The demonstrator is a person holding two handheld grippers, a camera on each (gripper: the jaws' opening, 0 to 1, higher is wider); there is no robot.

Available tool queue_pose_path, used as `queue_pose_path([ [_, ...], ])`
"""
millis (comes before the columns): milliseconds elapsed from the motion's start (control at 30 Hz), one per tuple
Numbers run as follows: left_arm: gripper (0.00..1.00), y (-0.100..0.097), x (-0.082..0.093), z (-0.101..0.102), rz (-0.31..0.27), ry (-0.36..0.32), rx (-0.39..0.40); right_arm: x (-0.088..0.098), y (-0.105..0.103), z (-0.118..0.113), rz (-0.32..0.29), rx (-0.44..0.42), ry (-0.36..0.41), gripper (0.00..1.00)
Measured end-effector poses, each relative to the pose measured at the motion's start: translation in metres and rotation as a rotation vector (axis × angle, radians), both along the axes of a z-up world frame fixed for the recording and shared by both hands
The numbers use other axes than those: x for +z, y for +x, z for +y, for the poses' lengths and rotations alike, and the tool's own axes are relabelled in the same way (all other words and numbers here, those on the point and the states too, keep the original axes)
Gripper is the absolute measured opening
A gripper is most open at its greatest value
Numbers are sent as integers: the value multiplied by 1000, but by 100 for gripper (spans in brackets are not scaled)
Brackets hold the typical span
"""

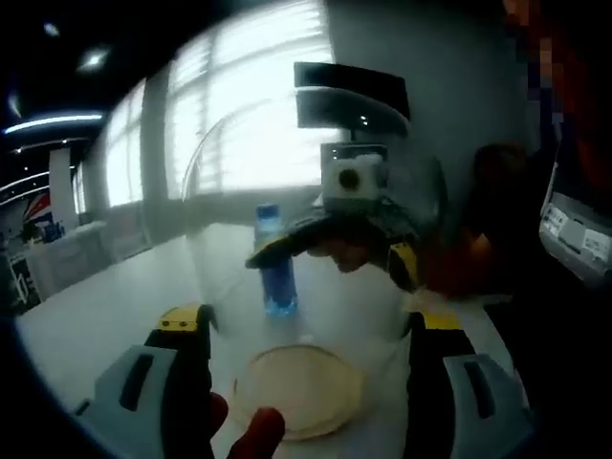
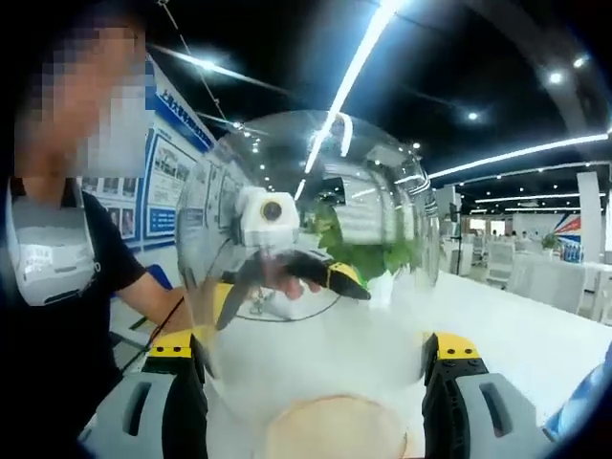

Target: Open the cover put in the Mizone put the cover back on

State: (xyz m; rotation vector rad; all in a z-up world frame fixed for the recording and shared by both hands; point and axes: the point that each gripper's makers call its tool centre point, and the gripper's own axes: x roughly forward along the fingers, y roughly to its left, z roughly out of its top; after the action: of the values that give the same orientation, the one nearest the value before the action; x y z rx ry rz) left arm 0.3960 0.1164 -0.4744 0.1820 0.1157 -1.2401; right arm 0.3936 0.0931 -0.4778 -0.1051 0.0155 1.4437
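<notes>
The clear dome cover [image 1: 316, 239] is held between the two grippers, one on each side. In the left gripper view, the left gripper [image 1: 306, 335] has its jaws spread wide, and they press on the dome's lower wall at the left and right of the frame. The right gripper [image 1: 335, 244] appears at centre, seen through the glass on the far side. In the right gripper view, the right gripper [image 2: 316, 359] is likewise spread against the dome [image 2: 316, 268], with the left gripper [image 2: 287, 268] visible through it. This opposed two-sided hold suits a smooth round shape that one gripper could not steady alone.

The dome stands over a round pale base [image 1: 298, 390] at lower centre. Whether its rim touches the base cannot be told.

The Mizone bottle [image 1: 275, 258], blue with a blue cap, stands upright on the tabletop [image 1: 105, 306] beyond the dome, seen through the glass just left of centre. It is judged not yet placed on the base.

The tabletop is white and smooth. The room is a large hall with bright windows [image 1: 258, 105] at upper centre, ceiling strip lights [image 2: 359, 67] and display boards [image 2: 167, 167]. A person [image 2: 57, 316] in dark clothing stands at left.
</notes>
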Motion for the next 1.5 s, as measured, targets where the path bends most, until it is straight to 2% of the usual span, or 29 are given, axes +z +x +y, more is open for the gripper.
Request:
queue_pose_path([
  [167,72,0,-1,-1,25,-5,0,2,0,-2,16,1,10,87],
  [500,73,-9,-1,-1,19,44,2,1,-8,1,2,23,-7,87],
  [767,74,-14,9,2,-7,12,-14,2,-13,3,13,45,4,87],
  [1067,73,-21,10,0,-9,7,-33,4,-20,2,4,68,-2,87],
  [1267,74,-21,12,-1,-2,-17,-32,9,-22,-1,10,68,16,87],
  [1500,75,-31,16,-5,-5,-34,-30,14,-31,-3,0,63,34,87],
])
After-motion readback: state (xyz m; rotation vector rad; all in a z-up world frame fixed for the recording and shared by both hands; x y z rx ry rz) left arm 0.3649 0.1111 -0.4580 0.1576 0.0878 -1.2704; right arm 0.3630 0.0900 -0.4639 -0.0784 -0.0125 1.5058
